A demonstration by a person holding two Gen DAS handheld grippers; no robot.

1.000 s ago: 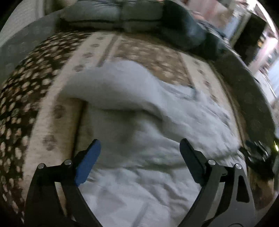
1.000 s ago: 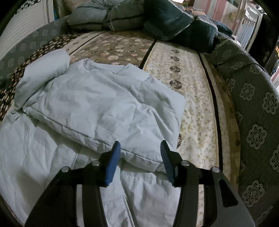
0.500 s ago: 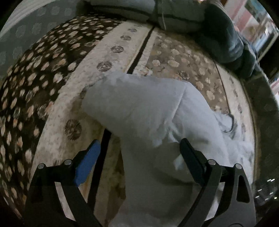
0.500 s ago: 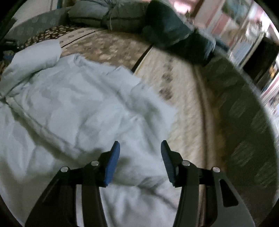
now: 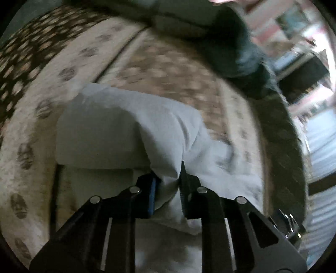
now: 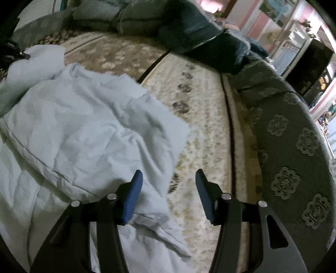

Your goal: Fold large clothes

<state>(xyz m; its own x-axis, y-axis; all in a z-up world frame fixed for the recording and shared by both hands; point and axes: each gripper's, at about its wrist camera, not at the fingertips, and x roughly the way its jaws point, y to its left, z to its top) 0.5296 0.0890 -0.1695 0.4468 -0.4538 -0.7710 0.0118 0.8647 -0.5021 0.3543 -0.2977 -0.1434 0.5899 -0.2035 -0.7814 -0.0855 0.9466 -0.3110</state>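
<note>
A large pale blue garment [image 6: 79, 130] lies spread and partly folded on a patterned bed cover [image 6: 205, 109]. In the left wrist view my left gripper [image 5: 167, 184] is shut on a bunched fold of the garment [image 5: 134, 126], at its sleeve end, which stands up in a hump ahead of the fingers. My right gripper [image 6: 169, 195] is open and empty, just above the garment's right edge, with its left finger [image 6: 132, 195] over the cloth and its right finger [image 6: 206, 197] over the bed cover.
Grey pillows [image 6: 117, 19] and a dark blanket [image 6: 201, 40] lie at the head of the bed. A grey patterned bed edge [image 6: 294, 159] runs along the right. Room furniture [image 6: 310, 63] shows beyond it.
My left gripper has closed on the garment's sleeve fold, having been wide open before. My right gripper has shifted right toward the garment's edge and stays open.
</note>
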